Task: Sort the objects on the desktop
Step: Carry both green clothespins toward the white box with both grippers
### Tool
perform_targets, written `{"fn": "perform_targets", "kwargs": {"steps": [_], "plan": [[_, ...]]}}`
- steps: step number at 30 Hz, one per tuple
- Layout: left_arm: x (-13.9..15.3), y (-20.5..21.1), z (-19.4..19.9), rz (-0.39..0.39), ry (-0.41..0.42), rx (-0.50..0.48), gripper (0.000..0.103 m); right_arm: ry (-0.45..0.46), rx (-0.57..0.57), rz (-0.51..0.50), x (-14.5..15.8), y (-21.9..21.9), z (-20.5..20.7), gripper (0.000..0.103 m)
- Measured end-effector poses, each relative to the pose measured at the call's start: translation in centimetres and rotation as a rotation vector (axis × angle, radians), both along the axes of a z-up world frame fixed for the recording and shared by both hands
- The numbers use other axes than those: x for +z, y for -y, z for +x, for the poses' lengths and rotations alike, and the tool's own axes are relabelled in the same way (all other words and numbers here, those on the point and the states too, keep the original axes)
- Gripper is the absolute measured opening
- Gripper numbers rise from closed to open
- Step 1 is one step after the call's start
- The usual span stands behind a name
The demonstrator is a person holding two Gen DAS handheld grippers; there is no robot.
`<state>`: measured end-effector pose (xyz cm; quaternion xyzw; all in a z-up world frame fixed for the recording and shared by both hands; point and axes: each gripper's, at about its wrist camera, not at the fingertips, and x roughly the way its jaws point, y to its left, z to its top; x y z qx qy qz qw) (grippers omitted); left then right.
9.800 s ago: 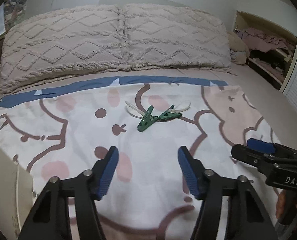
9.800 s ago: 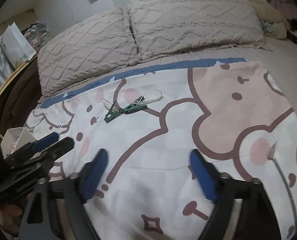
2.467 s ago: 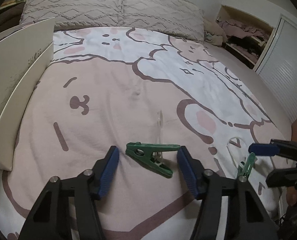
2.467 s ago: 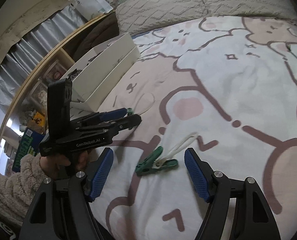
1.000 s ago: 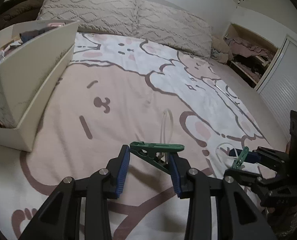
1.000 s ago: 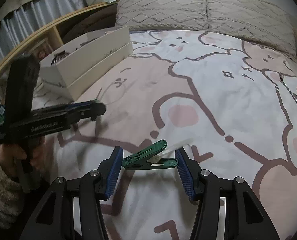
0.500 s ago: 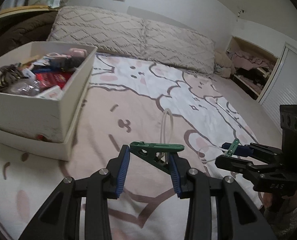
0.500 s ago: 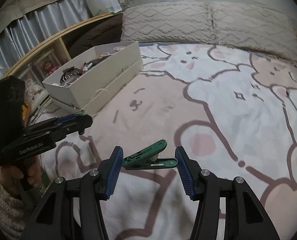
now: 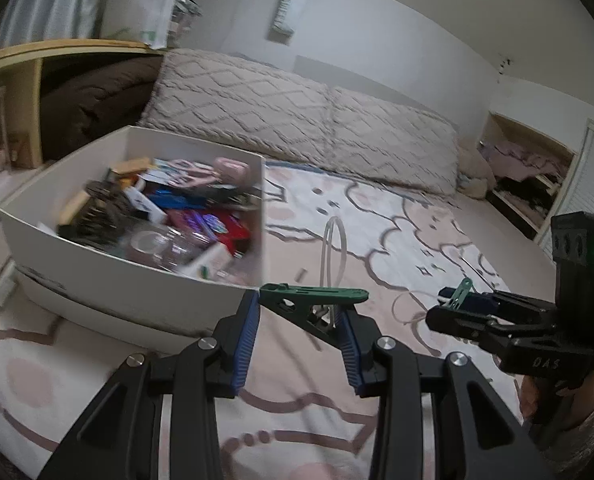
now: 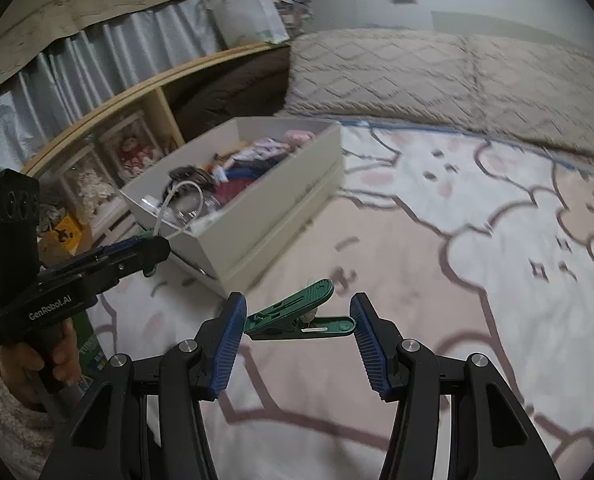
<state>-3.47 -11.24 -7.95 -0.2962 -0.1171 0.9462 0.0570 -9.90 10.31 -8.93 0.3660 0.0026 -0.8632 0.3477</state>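
My left gripper [image 9: 299,312] is shut on a green clothespin [image 9: 313,298] with a pale loop of cord [image 9: 331,252] standing up from it. It hangs just in front of the near right corner of a white box [image 9: 109,280] full of mixed small items. My right gripper [image 10: 297,320] is shut on a second green clothespin [image 10: 297,316], held above the bedspread, right of the box [image 10: 273,208]. In the left wrist view the right gripper [image 9: 453,300] shows at the right with its clothespin tip [image 9: 463,289]. In the right wrist view the left gripper [image 10: 153,246] sits by the box's near end.
The cartoon-print bedspread [image 10: 477,240] covers the bed. Two knitted pillows [image 9: 297,120] lie at the head. A wooden shelf unit [image 10: 109,120] stands left of the bed, beyond the box. An open closet [image 9: 529,176] is at the far right.
Both grippers closed on the clothespins, lifted them off the bedspread and carried them left toward the white box, which now fills more of both views.
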Motion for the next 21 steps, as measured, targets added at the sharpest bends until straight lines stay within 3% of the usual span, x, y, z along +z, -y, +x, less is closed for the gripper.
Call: {"fn": "perform_targets", "kwargs": {"steps": [7, 21], "plan": [[1.4, 2.9, -0.1, -0.017, -0.026, 0.053, 0.038, -0.059, 0.058, -0.005, 2.2, 3.2, -0.9, 0.055], [4.5, 10.7, -2.1, -0.028, -0.092, 0.156, 0.038, -0.094, 0.154, -0.014, 4.9, 9.5, -4.2, 0.055]]}}
